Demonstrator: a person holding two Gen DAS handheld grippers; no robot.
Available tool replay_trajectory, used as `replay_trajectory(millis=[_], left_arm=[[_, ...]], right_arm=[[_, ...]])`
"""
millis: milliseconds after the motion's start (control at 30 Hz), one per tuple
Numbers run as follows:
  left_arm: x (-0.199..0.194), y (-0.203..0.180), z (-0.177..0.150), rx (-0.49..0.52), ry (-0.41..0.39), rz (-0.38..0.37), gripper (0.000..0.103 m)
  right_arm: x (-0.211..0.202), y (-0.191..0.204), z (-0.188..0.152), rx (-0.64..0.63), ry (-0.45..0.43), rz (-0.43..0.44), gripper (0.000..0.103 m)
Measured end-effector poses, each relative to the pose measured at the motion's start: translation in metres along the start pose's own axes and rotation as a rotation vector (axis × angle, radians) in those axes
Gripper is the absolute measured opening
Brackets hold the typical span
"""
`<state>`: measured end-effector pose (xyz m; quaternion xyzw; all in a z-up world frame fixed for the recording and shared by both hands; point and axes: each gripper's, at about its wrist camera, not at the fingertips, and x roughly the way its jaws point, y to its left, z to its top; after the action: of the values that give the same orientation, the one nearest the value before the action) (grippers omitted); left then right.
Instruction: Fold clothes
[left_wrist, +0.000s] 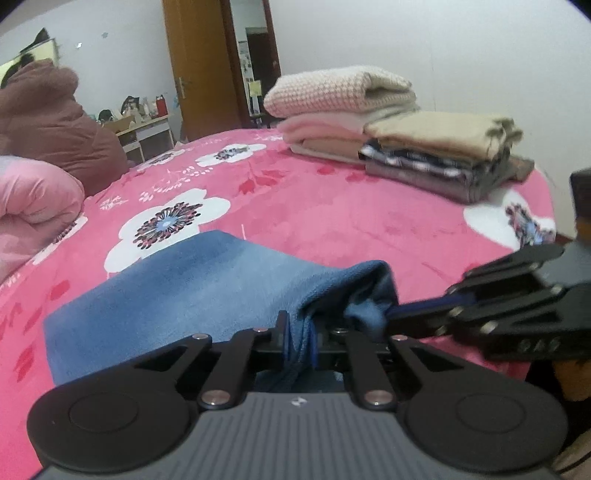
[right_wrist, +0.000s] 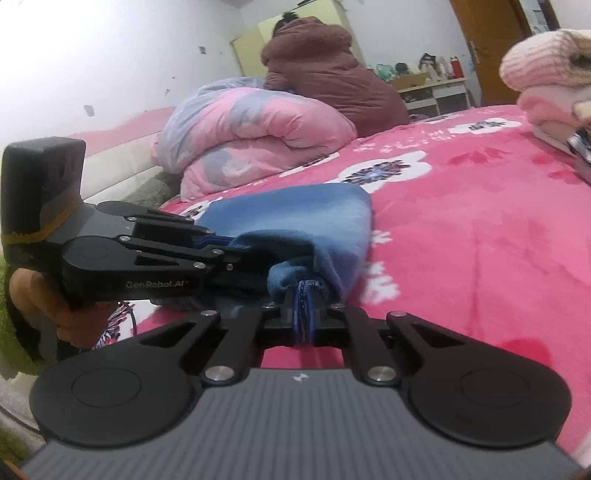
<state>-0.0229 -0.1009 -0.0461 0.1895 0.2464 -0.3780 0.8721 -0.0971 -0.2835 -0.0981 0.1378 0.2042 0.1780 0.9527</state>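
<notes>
blue garment (left_wrist: 177, 295) soft matt fleece-like cloth. bedspread (left_wrist: 332, 218) plush pink cloth, slight sheen. both grippers, left (left_wrist: 301, 343) and right (right_wrist: 304, 317), matt black plastic with shiny metal rivets, ribbed grey housing. folded stack (left_wrist: 388, 125) knit and woven cloth. door (left_wrist: 199, 66) glossy wood.

One blue garment (left_wrist: 177, 291), perhaps two stacks (left_wrist: 388, 136)

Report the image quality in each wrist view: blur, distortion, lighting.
Left wrist view: fisheye bends the pink bedspread into a dome, dark vignette at the top corners, the folded stack and right gripper are motion-blurred. Right wrist view: the wall is washed out upper left, the blue cloth is soft, the left gripper fairly sharp.
</notes>
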Motion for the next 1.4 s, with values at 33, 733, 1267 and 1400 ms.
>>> replay_trajectory(millis=[33, 733, 1267, 1400], left_arm=[[-0.001, 0.000, 0.000, -0.005, -0.010, -0.004, 0.010], [-0.007, 0.005, -0.010, -0.001, -0.082, -0.055, 0.011], [0.005, -0.019, -0.006, 0.172, -0.078, 0.114, 0.010], [-0.004, -0.005, -0.001, 0.076, -0.135, 0.075, 0.009]], right_arm=[[0.003, 0.004, 0.001, -0.010, 0.001, 0.003, 0.003], [0.015, 0.032, 0.004, -0.074, 0.001, -0.086, 0.002], [0.026, 0.025, 0.005, -0.104, -0.002, -0.070, 0.002], [0.044, 0.027, 0.008, -0.120, 0.032, -0.051, 0.001]])
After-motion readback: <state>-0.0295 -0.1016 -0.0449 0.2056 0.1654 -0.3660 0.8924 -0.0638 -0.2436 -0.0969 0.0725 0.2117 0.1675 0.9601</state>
